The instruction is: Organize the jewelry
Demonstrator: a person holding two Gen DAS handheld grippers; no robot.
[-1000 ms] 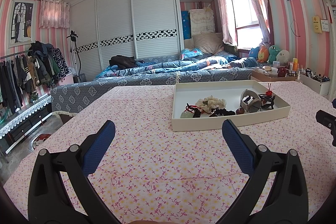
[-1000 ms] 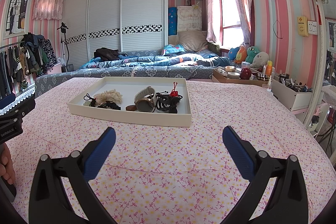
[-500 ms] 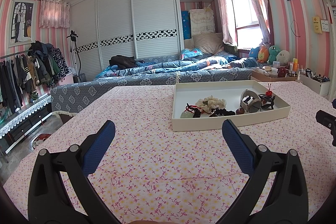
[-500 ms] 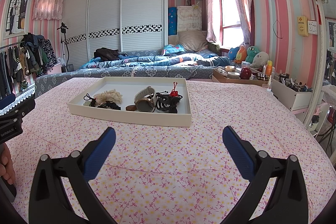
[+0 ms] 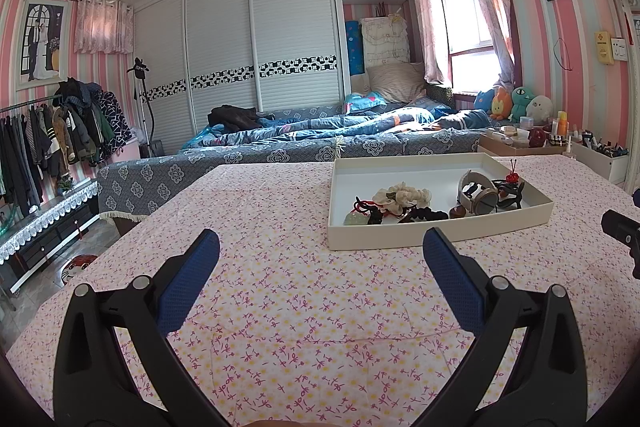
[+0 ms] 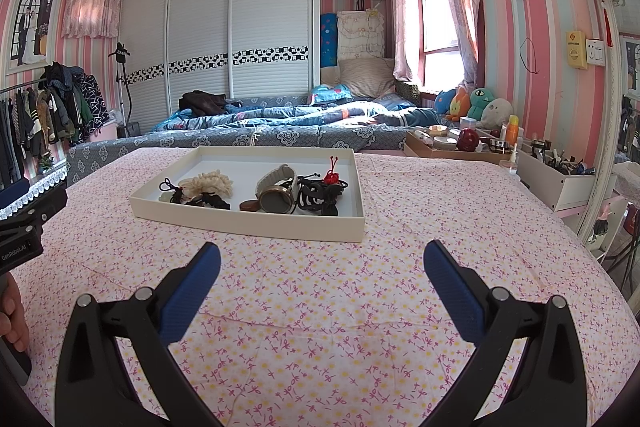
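A shallow white tray (image 5: 440, 233) (image 6: 248, 223) sits on the floral tablecloth ahead of both grippers. It holds a cream scrunchie (image 5: 402, 195) (image 6: 211, 183), a watch with a grey strap (image 5: 478, 194) (image 6: 278, 193), black hair ties (image 5: 424, 215) (image 6: 210, 202), a black clip with a red bead (image 5: 510, 185) (image 6: 322, 193), a pale green stone (image 5: 354, 219) and a small brown piece (image 6: 249, 205). My left gripper (image 5: 320, 267) is open and empty, short of the tray. My right gripper (image 6: 322, 269) is open and empty, just before the tray's front wall.
The table has a pink flowered cloth (image 5: 304, 291) (image 6: 440, 227). A wooden tray of cosmetics (image 6: 452, 145) and a white box of small items (image 6: 560, 175) stand at the far right. A bed (image 5: 320, 143) lies beyond the table. The left gripper's body (image 6: 24, 223) shows at the right view's left edge.
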